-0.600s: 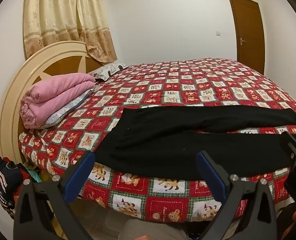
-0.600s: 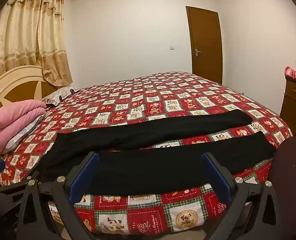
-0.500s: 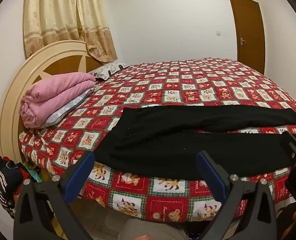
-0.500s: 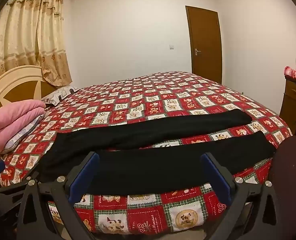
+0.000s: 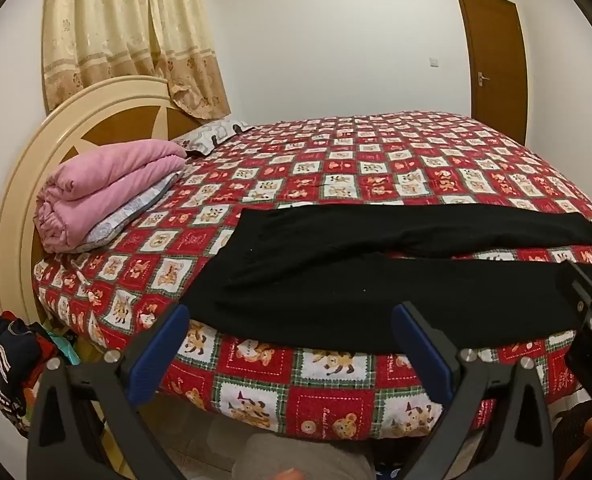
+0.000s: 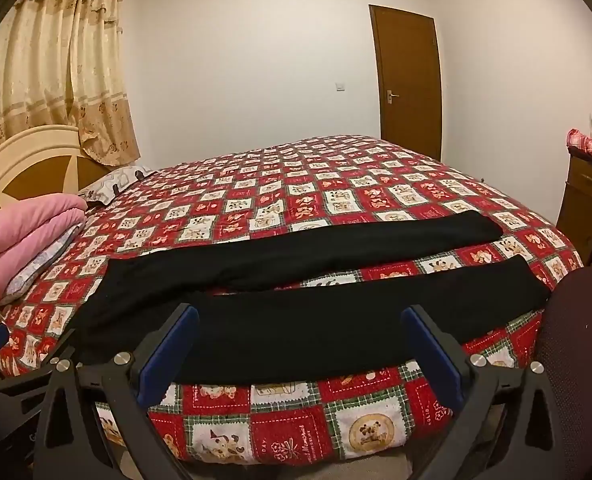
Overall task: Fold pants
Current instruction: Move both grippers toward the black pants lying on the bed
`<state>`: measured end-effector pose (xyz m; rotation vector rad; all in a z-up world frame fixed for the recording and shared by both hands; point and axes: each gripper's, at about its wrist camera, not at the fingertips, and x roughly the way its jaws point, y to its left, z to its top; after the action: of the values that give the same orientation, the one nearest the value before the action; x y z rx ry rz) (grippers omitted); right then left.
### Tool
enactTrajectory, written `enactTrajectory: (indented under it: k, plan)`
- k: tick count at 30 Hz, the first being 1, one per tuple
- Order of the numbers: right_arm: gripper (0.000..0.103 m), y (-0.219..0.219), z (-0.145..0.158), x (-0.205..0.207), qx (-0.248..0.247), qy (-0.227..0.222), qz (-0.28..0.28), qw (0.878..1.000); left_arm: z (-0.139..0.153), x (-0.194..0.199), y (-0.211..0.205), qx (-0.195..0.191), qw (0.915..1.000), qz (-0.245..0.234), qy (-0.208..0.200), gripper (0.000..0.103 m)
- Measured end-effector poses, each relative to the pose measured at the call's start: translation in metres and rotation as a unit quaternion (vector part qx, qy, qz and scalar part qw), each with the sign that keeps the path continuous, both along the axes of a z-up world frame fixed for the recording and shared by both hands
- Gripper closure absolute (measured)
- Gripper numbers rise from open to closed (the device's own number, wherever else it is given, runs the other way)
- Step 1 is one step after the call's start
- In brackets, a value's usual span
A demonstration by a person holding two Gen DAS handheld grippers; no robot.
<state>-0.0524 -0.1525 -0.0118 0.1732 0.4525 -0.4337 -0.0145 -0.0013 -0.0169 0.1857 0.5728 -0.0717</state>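
Black pants point(image 5: 336, 280) lie spread flat on the bed near its front edge, waist to the left, both legs running right with a gap between them. They also show in the right wrist view point(image 6: 296, 312). My left gripper point(image 5: 292, 350) is open and empty, held in front of the bed edge just below the near leg. My right gripper point(image 6: 300, 352) is open and empty, also in front of the bed edge below the near leg. Neither touches the pants.
The bed has a red patchwork cover point(image 5: 376, 168). A folded pink quilt point(image 5: 104, 192) lies by the cream headboard point(image 5: 16, 200). A dark chair back point(image 6: 576, 360) stands at the right. A wooden cabinet point(image 6: 588, 200) is at the far right.
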Motion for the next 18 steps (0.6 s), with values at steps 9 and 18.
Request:
enactTrajectory:
  k: [9,18]
  plan:
    - [0.001,0.0011,-0.001,0.0007,0.001,0.001,0.001,1.0,0.0066,0.0133,-0.0005,-0.017,0.9997,-0.01,0.01,0.0]
    - [0.001,0.0021,-0.0028,0.001,0.002,0.001,0.002,1.0,0.0071,0.0139,-0.0001,-0.015,0.9998,-0.012,0.01,0.0]
